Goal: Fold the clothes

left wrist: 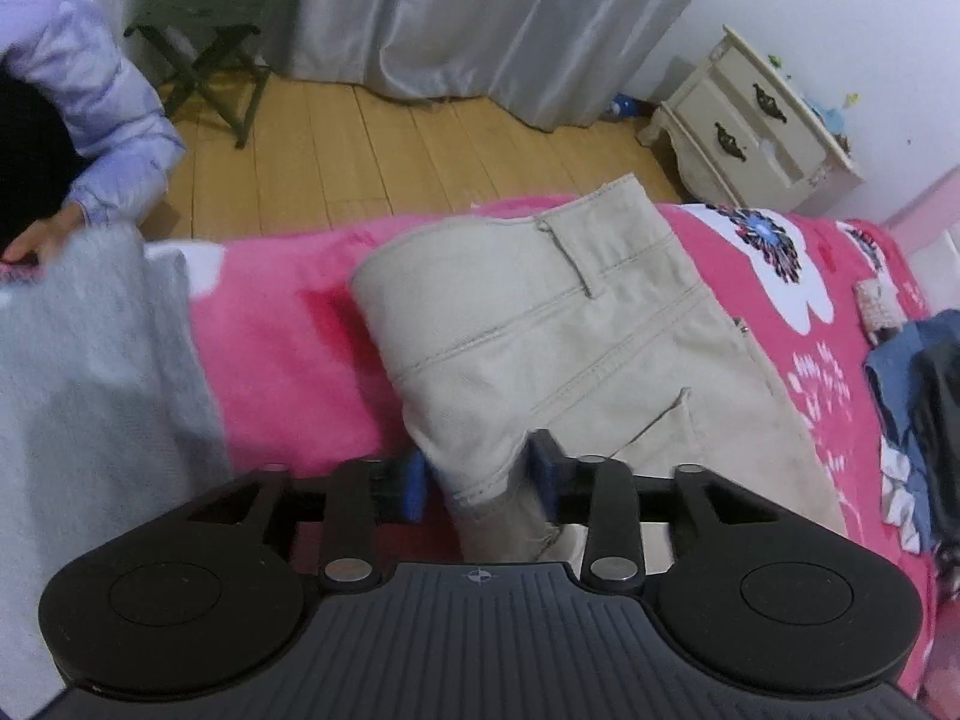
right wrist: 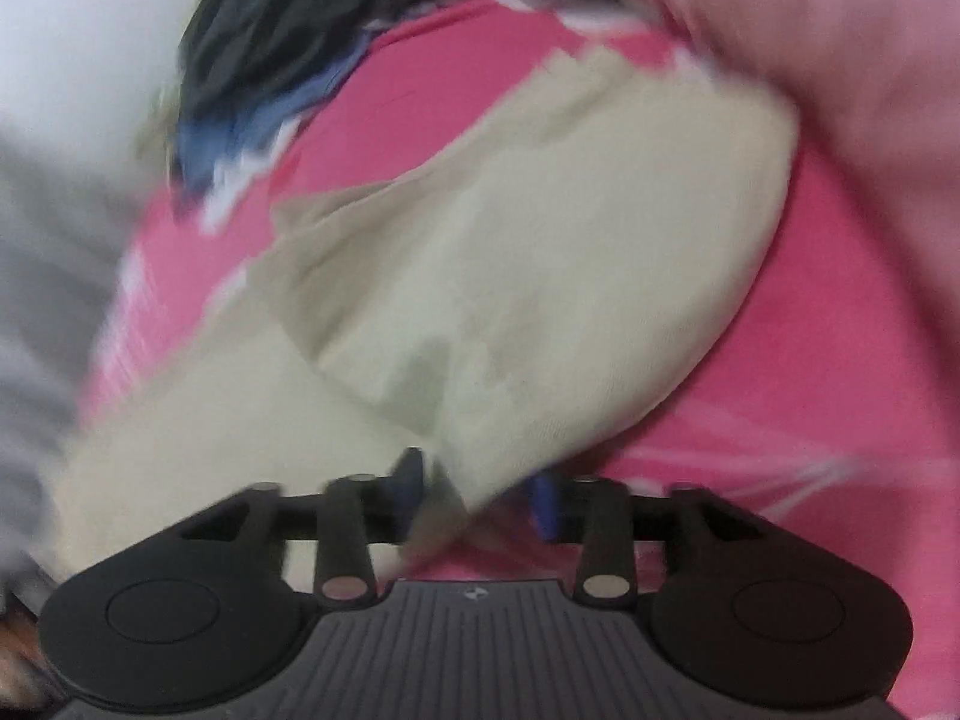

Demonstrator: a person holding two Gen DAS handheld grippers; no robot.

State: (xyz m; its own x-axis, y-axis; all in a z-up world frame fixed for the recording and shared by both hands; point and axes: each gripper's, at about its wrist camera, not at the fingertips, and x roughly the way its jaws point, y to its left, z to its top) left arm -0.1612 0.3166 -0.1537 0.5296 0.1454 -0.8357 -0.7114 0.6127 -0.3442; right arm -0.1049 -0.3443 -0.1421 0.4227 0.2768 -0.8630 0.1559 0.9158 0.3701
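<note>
- Straddling a corner of the beige trousers [left wrist: 540, 348], the left gripper [left wrist: 480, 474] has its jaws partly apart; the blue pads [left wrist: 414, 483] stand on either side of the folded hem edge with cloth between them, and a small gap shows by each pad, so the cloth looks loose rather than pinched.
- The right gripper [right wrist: 480, 480] stands the same way in its own blurred view: jaws partly apart, a corner of the beige trousers [right wrist: 510, 276] hanging between the blue pads [right wrist: 411, 483], no firm pinch that I can make out.
- The trousers lie folded on the pink blanket [left wrist: 282, 360], waistband and belt loop toward the far edge of the bed, a back pocket near the left gripper.
- Left of them in the left wrist view, a grey knitted garment [left wrist: 90, 372] lies over the blanket's edge.
- On the right, a heap of dark and blue clothes [left wrist: 918, 390] sits on the blanket, well apart from the trousers.
- At the far left, a person's hand [left wrist: 36, 237] in a lilac padded sleeve [left wrist: 90, 96] touches the top of the grey garment.
- Beyond the bed lies a wooden floor [left wrist: 372, 144], with a green folding stool [left wrist: 216, 48], pale curtains [left wrist: 480, 12] and a cream bedside cabinet [left wrist: 750, 120].
</note>
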